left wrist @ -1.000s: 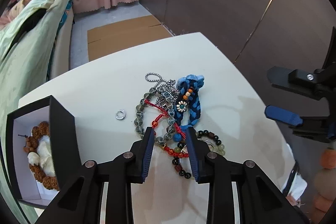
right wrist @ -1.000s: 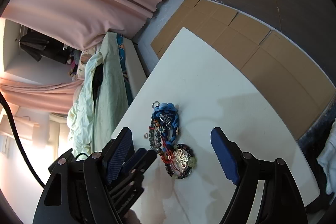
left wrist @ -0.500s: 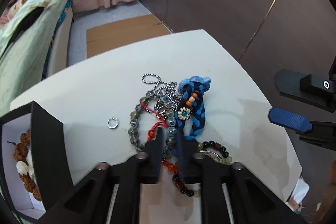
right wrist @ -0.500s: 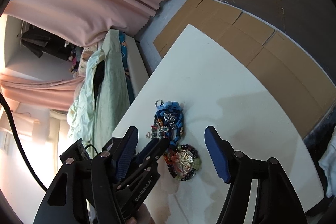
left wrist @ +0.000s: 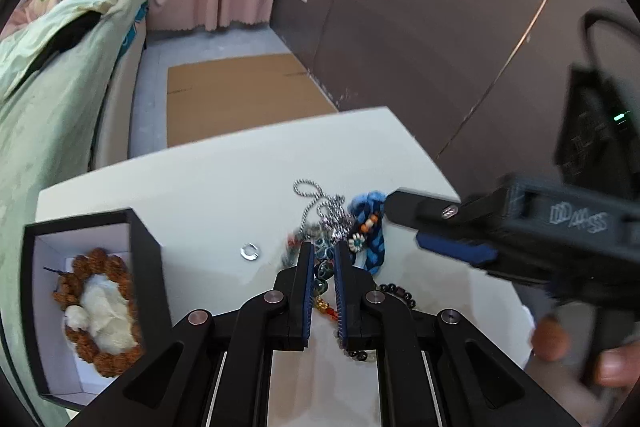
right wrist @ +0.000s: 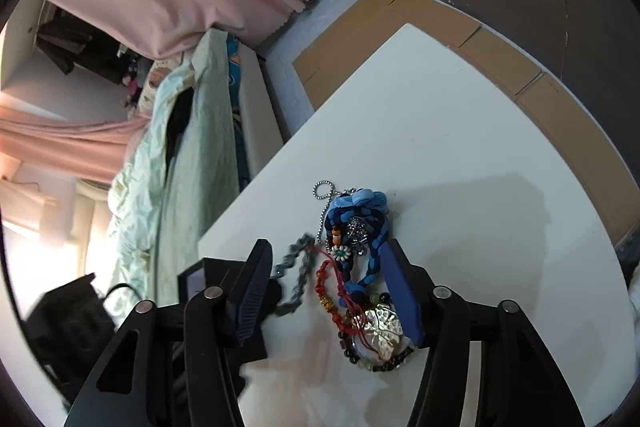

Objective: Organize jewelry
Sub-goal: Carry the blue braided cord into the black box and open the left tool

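Observation:
A tangle of jewelry lies on the white table [left wrist: 200, 195]: a blue braided bracelet [left wrist: 370, 227] [right wrist: 360, 211], a silver ball chain [left wrist: 308, 189], a red cord bracelet [right wrist: 332, 287] and a tree pendant on dark beads [right wrist: 380, 327]. My left gripper [left wrist: 323, 251] is shut on a grey-green bead bracelet [left wrist: 322, 273], which trails blurred from the pile [right wrist: 298, 263]. My right gripper [right wrist: 327, 247] [left wrist: 406, 223] hovers over the pile with its jaws closing. The blue braid and red cord lie between its pads, which do not press on them.
A black box [left wrist: 80, 221] with a white lining stands at the left and holds a brown seed-bead bracelet [left wrist: 96, 307]. A small silver ring [left wrist: 249, 251] lies loose nearby. A bed with green bedding [left wrist: 48, 87] borders the table. Cardboard [left wrist: 240, 95] covers the floor beyond.
My left gripper has shut on the grey-green bead bracelet and pulled it up and out of the pile. The right gripper has moved in over the pile, its jaws narrowing.

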{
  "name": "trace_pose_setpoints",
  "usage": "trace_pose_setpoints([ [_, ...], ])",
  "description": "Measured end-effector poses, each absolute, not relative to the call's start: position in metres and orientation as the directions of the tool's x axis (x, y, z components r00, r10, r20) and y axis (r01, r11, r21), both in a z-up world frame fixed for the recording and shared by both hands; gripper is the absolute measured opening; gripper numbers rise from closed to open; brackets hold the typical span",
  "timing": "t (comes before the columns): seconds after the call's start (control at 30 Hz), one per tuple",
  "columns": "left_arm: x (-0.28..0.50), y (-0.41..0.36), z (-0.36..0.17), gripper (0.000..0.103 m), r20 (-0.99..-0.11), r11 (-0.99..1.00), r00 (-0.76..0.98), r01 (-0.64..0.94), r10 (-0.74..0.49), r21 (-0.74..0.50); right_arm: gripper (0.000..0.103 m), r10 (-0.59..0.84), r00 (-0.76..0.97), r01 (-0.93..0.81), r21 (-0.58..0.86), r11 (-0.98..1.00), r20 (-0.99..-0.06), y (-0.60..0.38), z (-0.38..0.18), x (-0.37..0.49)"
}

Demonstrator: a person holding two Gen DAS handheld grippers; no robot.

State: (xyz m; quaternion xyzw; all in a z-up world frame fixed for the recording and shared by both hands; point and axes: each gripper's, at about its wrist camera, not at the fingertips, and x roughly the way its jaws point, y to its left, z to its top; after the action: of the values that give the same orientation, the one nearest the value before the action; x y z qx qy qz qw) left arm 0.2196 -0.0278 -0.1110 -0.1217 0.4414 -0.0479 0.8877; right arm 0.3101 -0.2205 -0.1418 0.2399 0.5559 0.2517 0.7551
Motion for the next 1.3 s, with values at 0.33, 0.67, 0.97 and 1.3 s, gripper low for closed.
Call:
trace_pose_setpoints([
  [0.33, 0.199, 0.007, -0.087, 0.010, -0.726, 0.951, 0.663, -0.065, -0.185, -0.302, 0.056, 0.524, 0.289, -0.152, 0.501, 0.852, -0.801, -0.198, -0.142, 0.322],
  [0.67, 0.169, 0.044, -0.056, 0.010, -0.669, 0.940, 0.725, -0.092, -0.162, -0.328, 0.012, 0.570, 0.334, -0.181, 0.542, 0.821, -0.751, -0.207, -0.128, 0.317],
  [0.97, 0.148, 0.076, -0.045, 0.010, -0.650, 0.934, 0.751, -0.136, -0.120, -0.329, 0.012, 0.683, 0.338, -0.246, 0.640, 0.728, -0.647, -0.203, -0.110, 0.299],
  [1.3, 0.139, 0.105, -0.058, 0.010, -0.671, 0.919, 0.731, -0.171, -0.124, -0.356, 0.012, 0.793, 0.313, -0.339, 0.719, 0.607, -0.522, -0.180, -0.094, 0.282],
])
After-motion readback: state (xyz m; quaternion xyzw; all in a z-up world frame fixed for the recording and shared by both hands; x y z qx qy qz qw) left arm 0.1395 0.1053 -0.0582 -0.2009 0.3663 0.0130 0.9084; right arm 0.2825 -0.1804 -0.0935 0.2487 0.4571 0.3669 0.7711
